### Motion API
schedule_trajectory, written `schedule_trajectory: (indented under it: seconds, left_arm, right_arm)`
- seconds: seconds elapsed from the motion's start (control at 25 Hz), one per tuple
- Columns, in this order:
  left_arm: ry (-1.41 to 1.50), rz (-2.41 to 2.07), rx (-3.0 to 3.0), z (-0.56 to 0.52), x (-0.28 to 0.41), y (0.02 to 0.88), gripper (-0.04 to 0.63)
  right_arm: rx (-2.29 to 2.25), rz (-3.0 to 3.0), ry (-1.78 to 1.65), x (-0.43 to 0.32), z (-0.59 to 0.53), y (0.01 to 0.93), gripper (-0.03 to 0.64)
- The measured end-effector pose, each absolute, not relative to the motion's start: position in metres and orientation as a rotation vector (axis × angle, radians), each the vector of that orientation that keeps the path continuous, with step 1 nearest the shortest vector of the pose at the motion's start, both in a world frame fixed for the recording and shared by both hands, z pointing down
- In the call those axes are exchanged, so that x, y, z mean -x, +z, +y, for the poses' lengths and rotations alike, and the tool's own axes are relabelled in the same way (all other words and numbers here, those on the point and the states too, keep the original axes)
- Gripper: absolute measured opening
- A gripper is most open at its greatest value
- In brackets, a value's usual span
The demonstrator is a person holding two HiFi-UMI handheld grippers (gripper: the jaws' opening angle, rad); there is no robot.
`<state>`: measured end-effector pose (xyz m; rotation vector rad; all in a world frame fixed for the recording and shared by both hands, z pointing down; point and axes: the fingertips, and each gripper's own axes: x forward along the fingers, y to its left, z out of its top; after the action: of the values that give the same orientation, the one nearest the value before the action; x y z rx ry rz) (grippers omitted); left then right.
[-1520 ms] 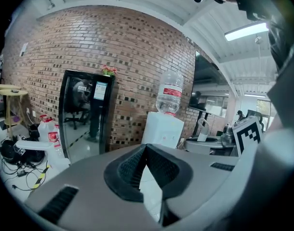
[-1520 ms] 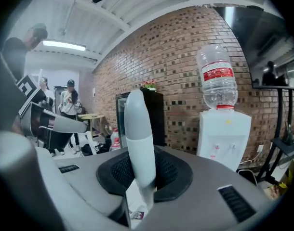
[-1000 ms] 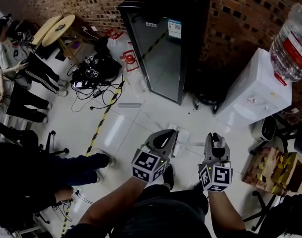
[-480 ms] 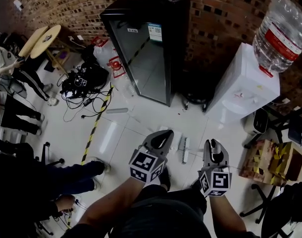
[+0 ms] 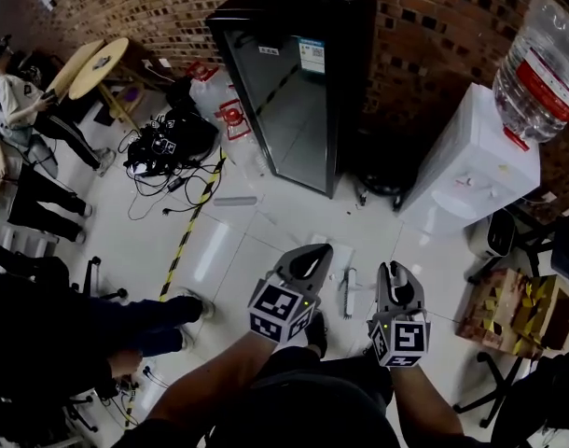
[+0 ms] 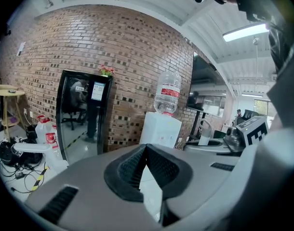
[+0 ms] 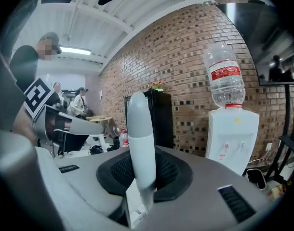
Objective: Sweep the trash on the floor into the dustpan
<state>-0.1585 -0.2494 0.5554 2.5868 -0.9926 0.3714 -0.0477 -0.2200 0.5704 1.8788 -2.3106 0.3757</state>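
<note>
Looks steeply down on a pale tiled floor (image 5: 266, 241) in a brick-walled room. Low in the middle, two hand-held grippers side by side, each with a marker cube at its back.

Left gripper (image 5: 312, 253): fingertips pressed together, with a flat white panel (image 6: 149, 191) caught in the wedge-shaped gap behind them. Not clearly identifiable as the dustpan.

Right gripper (image 5: 397, 276): fingers clamped on a pale grey brush handle (image 7: 139, 129), upright between the ribbed black pads (image 7: 115, 170).

Between the two grippers in the head view, a white brush head (image 5: 348, 292), long and narrow; contact with the tiles not discernible. Any trash on the floor too small to make out.

Beyond the grippers, a tall black fridge (image 5: 294, 82) with a glass door, backed against the brick wall (image 5: 434, 26). To its right, a white water dispenser (image 5: 471, 166) topped by a clear bottle (image 5: 541, 59).

To the left, a tangle of black cables (image 5: 168, 147) and a strip of yellow-and-black tape (image 5: 187, 236) across the tiles. Along the left edge, a bystander's dark-trousered legs (image 5: 145, 315).
</note>
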Motion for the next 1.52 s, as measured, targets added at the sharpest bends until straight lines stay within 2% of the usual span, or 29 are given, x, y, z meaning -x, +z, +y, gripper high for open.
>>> schedule_trajectory:
  seconds: [0.4, 0.96, 1.32, 1.52]
  left_arm:
    - [0.357, -0.994, -2.593, -0.248, 0.151, 0.542, 0.006]
    - [0.202, -0.963, -2.713, -0.24, 0.048, 0.42, 0.005]
    - [0.177, -0.889, -2.754, -0.206, -0.017, 0.366, 0.005]
    - [0.161, -0.888, -2.761, -0.2, -0.038, 0.355, 0.005]
  right_arm:
    - [-1.988, -2.32, 0.37, 0.016, -0.211, 0.535, 0.069]
    - [-2.141, -2.298, 0.211, -0.114, -0.163, 0.368, 0.071]
    - [-2.157, -2.247, 0.165, -0.2, -0.119, 0.3, 0.071]
    - [-2.187, -2.197, 0.162, -0.233, -0.1, 0.292, 0.069]
